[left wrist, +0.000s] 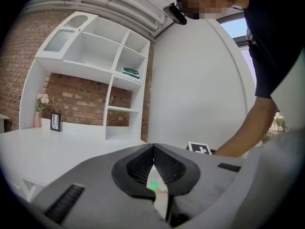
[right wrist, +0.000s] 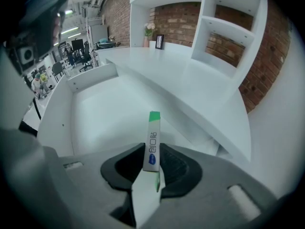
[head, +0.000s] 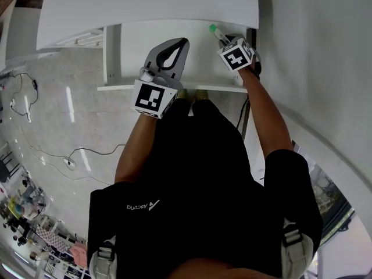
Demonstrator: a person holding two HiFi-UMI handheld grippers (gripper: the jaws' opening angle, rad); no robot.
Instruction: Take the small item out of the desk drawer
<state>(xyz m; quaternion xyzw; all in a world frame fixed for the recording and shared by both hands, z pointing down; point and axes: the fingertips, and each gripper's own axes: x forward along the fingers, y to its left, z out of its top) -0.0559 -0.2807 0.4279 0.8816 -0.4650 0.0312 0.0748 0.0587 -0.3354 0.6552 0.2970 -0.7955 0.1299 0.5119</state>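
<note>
The white desk drawer [head: 145, 45] stands pulled out under the desk top [head: 145, 4]. A slim white box with a green end [head: 215, 32] sits upright between the jaws of my right gripper [head: 222, 39], over the drawer's right part. In the right gripper view the pads press on both sides of the box [right wrist: 152, 140], so my right gripper [right wrist: 152, 152] is shut on it above the drawer floor [right wrist: 105, 109]. My left gripper [head: 183, 42] hovers over the drawer's middle, tips touching, nothing held. The left gripper view shows the left gripper [left wrist: 153, 148] shut.
Behind the desk stand a white shelf unit [left wrist: 95, 56] and a brick wall [left wrist: 76, 92]. A small frame [right wrist: 159, 41] and flowers [right wrist: 149, 31] sit at the desk's far end. Cables [head: 70, 156] lie on the floor at left. A white wall [head: 325, 51] runs along the right.
</note>
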